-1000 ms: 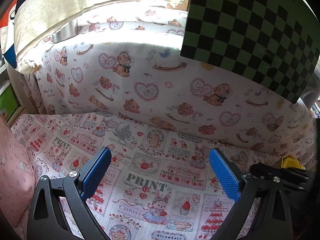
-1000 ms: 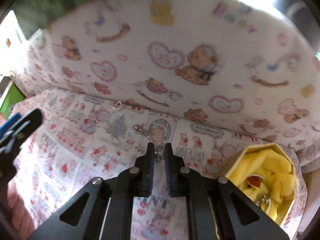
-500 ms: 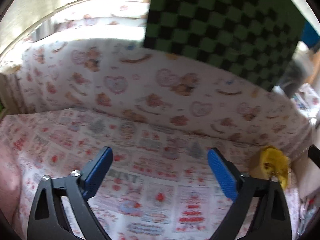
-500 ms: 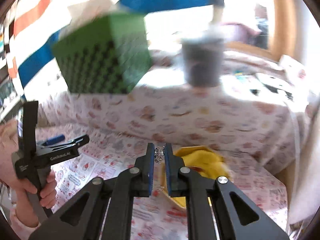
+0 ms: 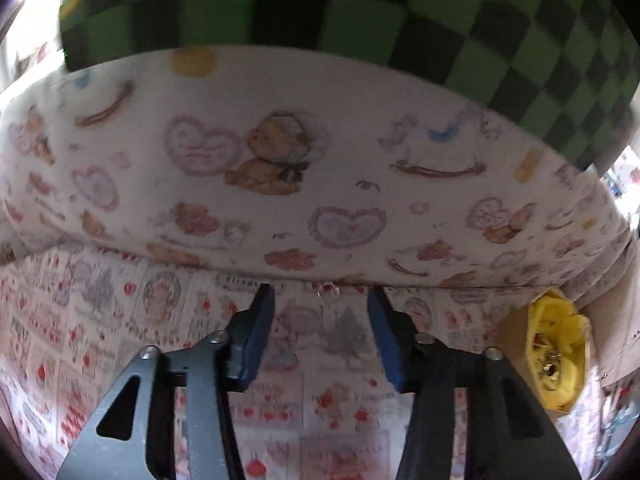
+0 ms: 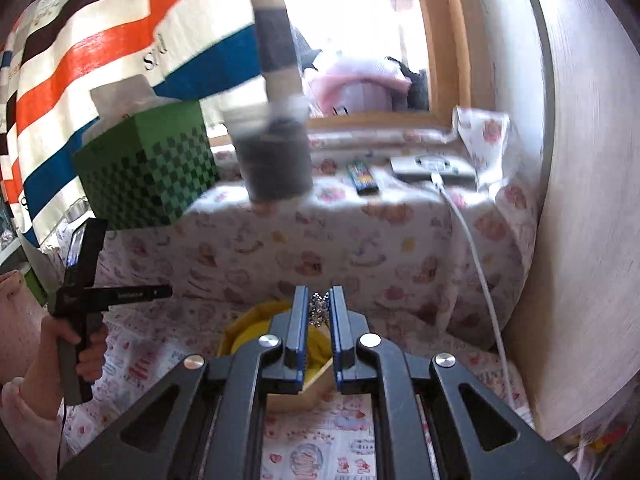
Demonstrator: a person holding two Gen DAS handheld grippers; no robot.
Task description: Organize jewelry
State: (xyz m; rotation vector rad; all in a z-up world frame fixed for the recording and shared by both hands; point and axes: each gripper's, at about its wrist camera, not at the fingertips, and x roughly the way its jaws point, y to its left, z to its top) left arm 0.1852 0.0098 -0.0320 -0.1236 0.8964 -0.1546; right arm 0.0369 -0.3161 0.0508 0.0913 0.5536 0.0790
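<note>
My right gripper is shut on a silver chain and holds it above a wooden box lined with yellow cloth. The box also shows at the right of the left wrist view, with jewelry inside. My left gripper is open and empty, low over the patterned cloth. A small silver ring lies on the cloth just beyond its fingertips, against the raised fabric step. The left gripper's handle and the hand on it show at the left of the right wrist view.
A fabric-covered step rises behind the cloth. On it stand a green checkered box, a grey cup, a small pack and a white device with a cable. A wooden panel closes the right side.
My left gripper has moved forward to the ring and its jaws have narrowed. My right gripper has lifted the chain off the cloth and carried it right, over the yellow-lined box.
</note>
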